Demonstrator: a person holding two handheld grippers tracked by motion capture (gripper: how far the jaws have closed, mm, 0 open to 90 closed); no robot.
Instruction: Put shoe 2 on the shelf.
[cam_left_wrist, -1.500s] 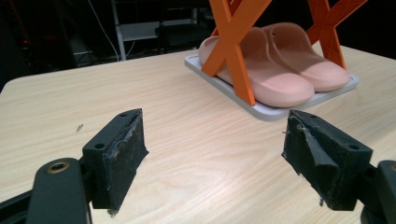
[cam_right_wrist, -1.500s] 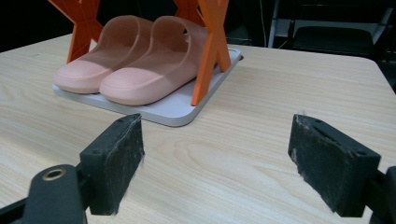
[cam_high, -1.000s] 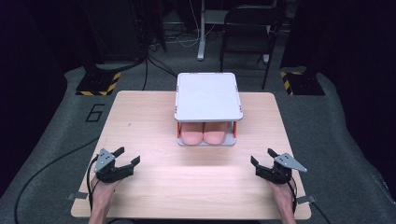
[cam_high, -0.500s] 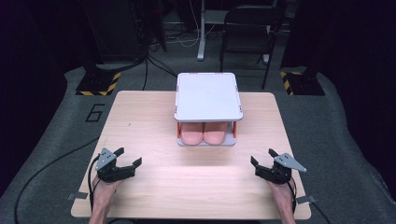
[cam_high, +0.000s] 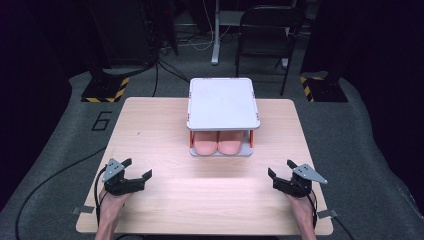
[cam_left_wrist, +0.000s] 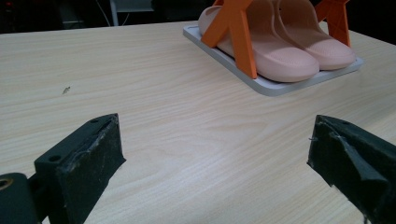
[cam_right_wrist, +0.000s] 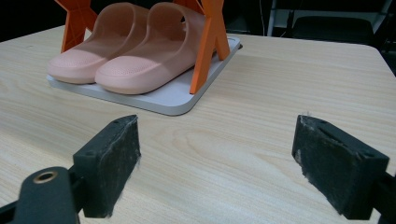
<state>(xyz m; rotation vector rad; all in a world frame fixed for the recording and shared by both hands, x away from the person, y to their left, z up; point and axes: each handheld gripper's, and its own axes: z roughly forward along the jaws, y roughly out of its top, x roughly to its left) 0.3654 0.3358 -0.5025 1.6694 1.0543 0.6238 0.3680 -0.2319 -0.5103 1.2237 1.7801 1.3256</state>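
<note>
A pair of pink slippers (cam_high: 218, 146) lies on the lower grey plate of a small rack (cam_high: 222, 102) with a white top and orange legs, at the middle of the wooden table (cam_high: 160, 125). My left gripper (cam_high: 137, 167) rests near the front left edge. Its jaws have just been opening and stand open with nothing between them. My right gripper (cam_high: 280, 167) rests at the front right, also open and empty. The left gripper view looks over the left gripper (cam_left_wrist: 217, 135) to the slippers (cam_left_wrist: 289, 51) at its upper right. Past the right gripper (cam_right_wrist: 217, 135), the slippers (cam_right_wrist: 135, 51) lie at upper left.
A folding chair (cam_high: 267, 22) and a stand (cam_high: 216, 35) are on the floor behind the table. Black-and-yellow striped feet (cam_high: 102, 95) sit at both far corners. A cable (cam_high: 55, 177) trails over the grey floor mat at the left.
The left gripper's jaws stand a little wider apart than a second ago. Both hands have stayed where they were.
</note>
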